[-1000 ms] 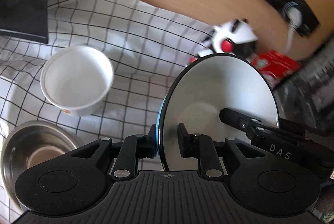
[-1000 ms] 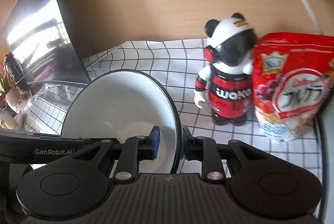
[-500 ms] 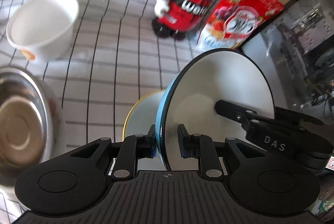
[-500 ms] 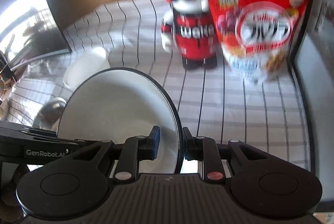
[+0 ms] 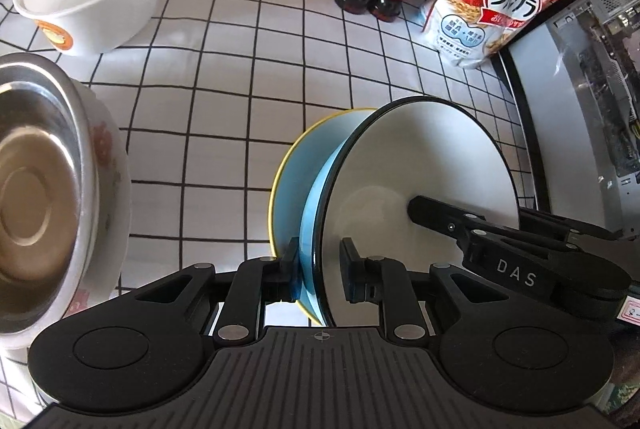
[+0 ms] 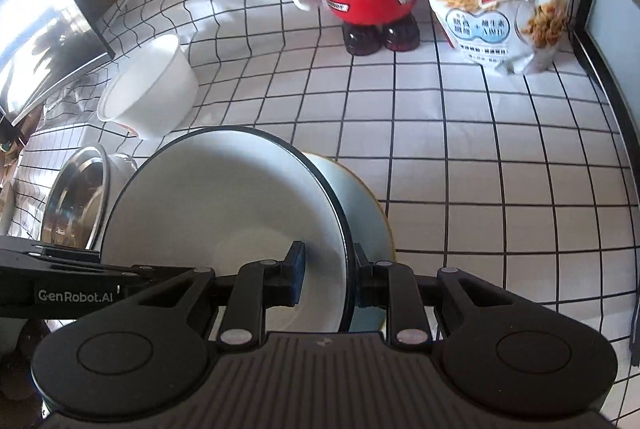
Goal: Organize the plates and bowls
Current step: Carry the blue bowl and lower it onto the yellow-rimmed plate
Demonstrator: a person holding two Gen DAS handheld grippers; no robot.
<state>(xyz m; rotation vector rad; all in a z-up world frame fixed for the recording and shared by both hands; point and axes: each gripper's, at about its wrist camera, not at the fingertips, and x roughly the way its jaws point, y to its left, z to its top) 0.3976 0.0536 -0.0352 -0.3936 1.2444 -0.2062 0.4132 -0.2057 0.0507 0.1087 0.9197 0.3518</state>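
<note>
Left wrist view shows both grippers, left gripper (image 5: 318, 271) and right gripper (image 6: 326, 279), clamped nearly closed on opposite rims of the black-rimmed plate (image 5: 420, 181), tilted over the blue plate (image 5: 290, 185) mid-desk. Level it, centre, then release both together.

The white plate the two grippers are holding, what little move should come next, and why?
Probably lower it a bit further, level, onto the yellow-rimmed plate below. Both the left gripper and right gripper pinch opposite edges of the white plate, which hangs right over that plate, so stacking them looks like the aim.
</note>
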